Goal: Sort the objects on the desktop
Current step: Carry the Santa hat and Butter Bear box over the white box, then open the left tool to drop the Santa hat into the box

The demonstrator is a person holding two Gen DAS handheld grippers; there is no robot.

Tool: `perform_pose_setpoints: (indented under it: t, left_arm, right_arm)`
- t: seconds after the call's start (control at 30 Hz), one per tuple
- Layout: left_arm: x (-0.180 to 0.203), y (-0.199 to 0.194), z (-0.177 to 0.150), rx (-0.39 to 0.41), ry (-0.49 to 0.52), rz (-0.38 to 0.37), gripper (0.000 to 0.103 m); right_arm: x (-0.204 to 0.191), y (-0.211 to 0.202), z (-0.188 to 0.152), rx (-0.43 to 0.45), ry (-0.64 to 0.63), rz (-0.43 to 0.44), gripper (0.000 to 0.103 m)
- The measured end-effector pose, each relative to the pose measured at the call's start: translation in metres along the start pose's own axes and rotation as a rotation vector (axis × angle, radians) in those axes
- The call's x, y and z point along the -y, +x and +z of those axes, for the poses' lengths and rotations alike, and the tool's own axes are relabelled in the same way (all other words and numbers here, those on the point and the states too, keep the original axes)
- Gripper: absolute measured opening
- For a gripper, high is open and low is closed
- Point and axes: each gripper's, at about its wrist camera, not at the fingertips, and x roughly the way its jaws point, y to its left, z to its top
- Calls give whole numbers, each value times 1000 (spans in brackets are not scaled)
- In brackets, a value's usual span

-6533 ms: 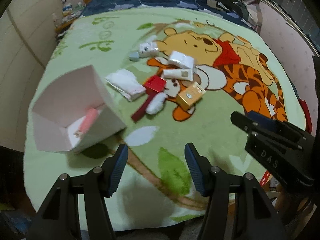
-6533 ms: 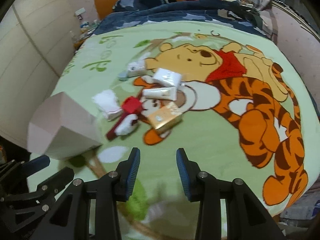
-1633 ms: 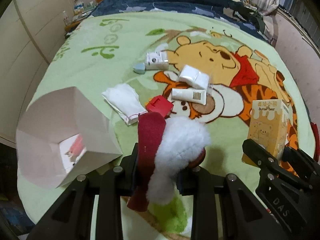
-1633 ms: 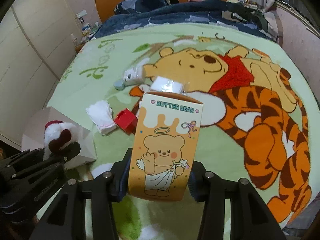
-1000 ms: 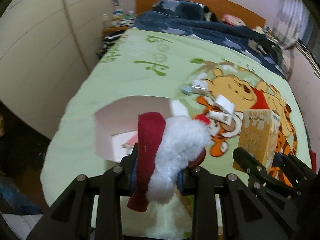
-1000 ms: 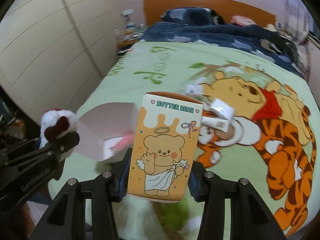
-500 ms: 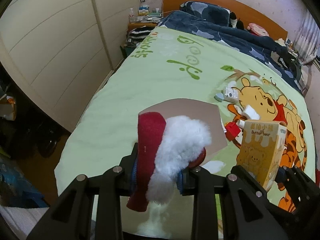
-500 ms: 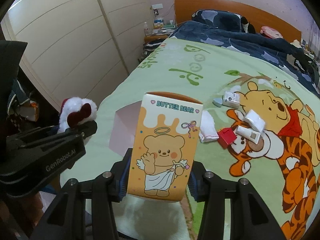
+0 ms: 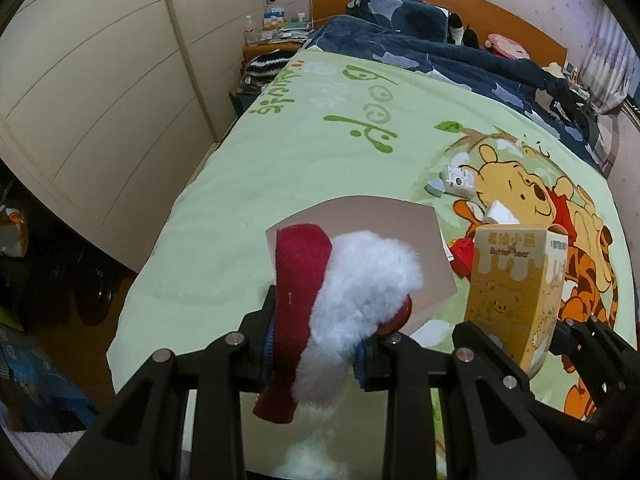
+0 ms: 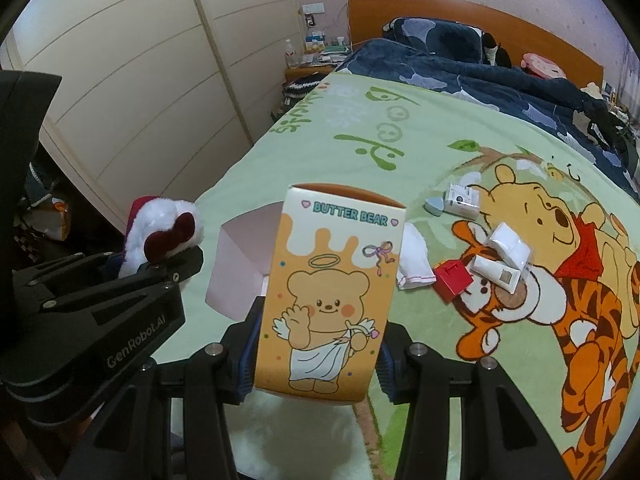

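Note:
My left gripper (image 9: 316,344) is shut on a red and white plush hat (image 9: 352,288), held up over the bed's near left corner. The hat (image 10: 160,232) also shows at the left of the right wrist view. An orange Butter Bear carton (image 10: 332,292) stands upright in my right gripper (image 10: 316,352), which is shut on it; the same carton (image 9: 516,292) appears at the right of the left wrist view. Behind both lies a pale pink paper bag (image 10: 244,264) on its side, its mouth toward the right gripper. In the left wrist view the bag (image 9: 384,228) shows its back.
On the green cartoon blanket (image 10: 320,160) lie a white cloth (image 10: 414,268), a red box (image 10: 454,276), two white packets (image 10: 508,248), a white box (image 10: 462,200) and a small blue piece (image 10: 435,205). A wardrobe (image 9: 80,92) stands left; dark bedding (image 9: 440,52) lies behind.
Both grippers picked up their objects from the blanket, then lifted and drew back toward the bed's left corner. The bag and remaining items now look smaller and farther off.

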Motion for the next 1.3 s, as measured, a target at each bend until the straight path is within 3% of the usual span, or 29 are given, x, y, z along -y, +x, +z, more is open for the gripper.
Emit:
perform_pose_setpoints:
  t: [0.4,0.83,0.93,1.2,1.3]
  left_arm:
    - [-5,18,8,-23,16,0,31]
    - [-6,72,19,-100,76,-22,34]
    - [-5,85,20,-126,93,-13,37]
    - [-5,103,23,-190,93,7,59]
    - [-6,107,24,-207,90,-1,62]
  right_arm:
    - [3,27,13,-33,-5,-20,48]
    - [5,83,28,-118,-72,-40,48]
    - [6,94,28,-147,-83,-43,48]
    - [19,107,25,-197,-36,-39,50]
    - [22,110,26,-223,-14,-39,50]
